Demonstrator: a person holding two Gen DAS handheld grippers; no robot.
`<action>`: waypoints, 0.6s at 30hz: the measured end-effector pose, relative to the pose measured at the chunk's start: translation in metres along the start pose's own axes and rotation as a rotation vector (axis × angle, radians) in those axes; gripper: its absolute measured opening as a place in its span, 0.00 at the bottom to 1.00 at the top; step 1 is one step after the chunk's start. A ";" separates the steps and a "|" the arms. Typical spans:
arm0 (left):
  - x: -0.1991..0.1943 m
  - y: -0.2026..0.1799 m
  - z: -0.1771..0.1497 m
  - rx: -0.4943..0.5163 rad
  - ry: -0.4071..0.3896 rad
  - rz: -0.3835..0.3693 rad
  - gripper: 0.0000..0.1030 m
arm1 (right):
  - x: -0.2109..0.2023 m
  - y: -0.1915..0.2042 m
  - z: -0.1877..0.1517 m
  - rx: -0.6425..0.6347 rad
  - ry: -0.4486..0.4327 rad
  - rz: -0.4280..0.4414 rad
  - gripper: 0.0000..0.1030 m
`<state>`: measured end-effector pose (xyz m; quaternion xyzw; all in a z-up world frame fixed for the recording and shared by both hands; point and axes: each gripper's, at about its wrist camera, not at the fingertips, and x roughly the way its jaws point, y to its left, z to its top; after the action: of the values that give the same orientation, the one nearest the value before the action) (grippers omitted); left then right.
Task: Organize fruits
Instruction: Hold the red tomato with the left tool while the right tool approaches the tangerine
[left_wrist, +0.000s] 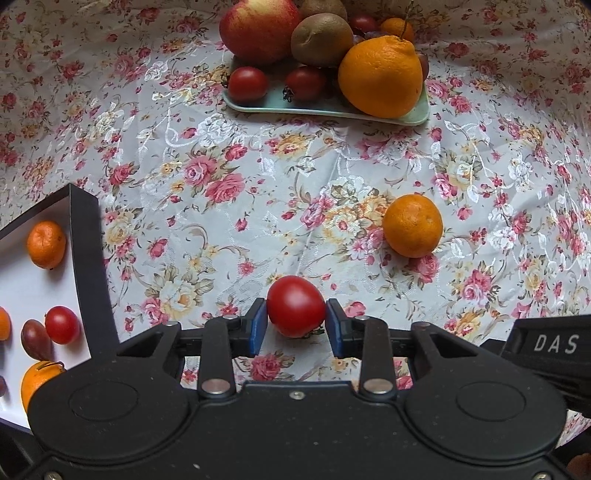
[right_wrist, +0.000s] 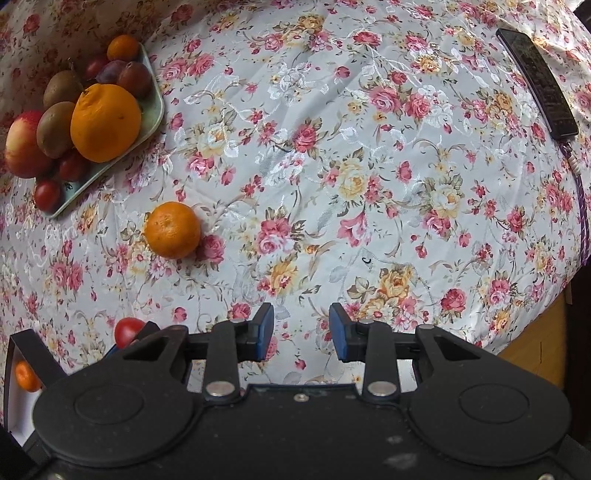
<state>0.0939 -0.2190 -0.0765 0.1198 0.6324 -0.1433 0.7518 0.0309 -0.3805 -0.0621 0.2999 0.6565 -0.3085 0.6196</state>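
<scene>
My left hand-held gripper (left_wrist: 295, 320) sits low and level over the floral tabletop (left_wrist: 280, 192), its blue pads clamped on either side of a cherry tomato (left_wrist: 295, 311). Just to its left I see the black-rimmed box (left_wrist: 88, 266) holding a mandarin (left_wrist: 46, 243). My right hand-held gripper (right_wrist: 301, 326) hovers beside it, pads apart and empty. A loose mandarin (right_wrist: 172, 229) lies near the green tray (right_wrist: 157, 110).
</scene>
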 end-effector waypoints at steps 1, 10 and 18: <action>-0.003 0.002 0.001 -0.001 -0.002 0.002 0.41 | 0.000 0.002 -0.001 -0.004 0.001 0.000 0.34; -0.030 0.027 0.024 0.026 -0.006 0.079 0.41 | 0.003 0.012 0.000 -0.026 0.010 0.001 0.34; -0.007 0.051 0.019 -0.076 0.108 -0.050 0.41 | 0.015 0.011 0.003 -0.035 0.038 -0.043 0.34</action>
<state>0.1286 -0.1776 -0.0661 0.0827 0.6800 -0.1311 0.7167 0.0409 -0.3755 -0.0779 0.2806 0.6798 -0.3047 0.6052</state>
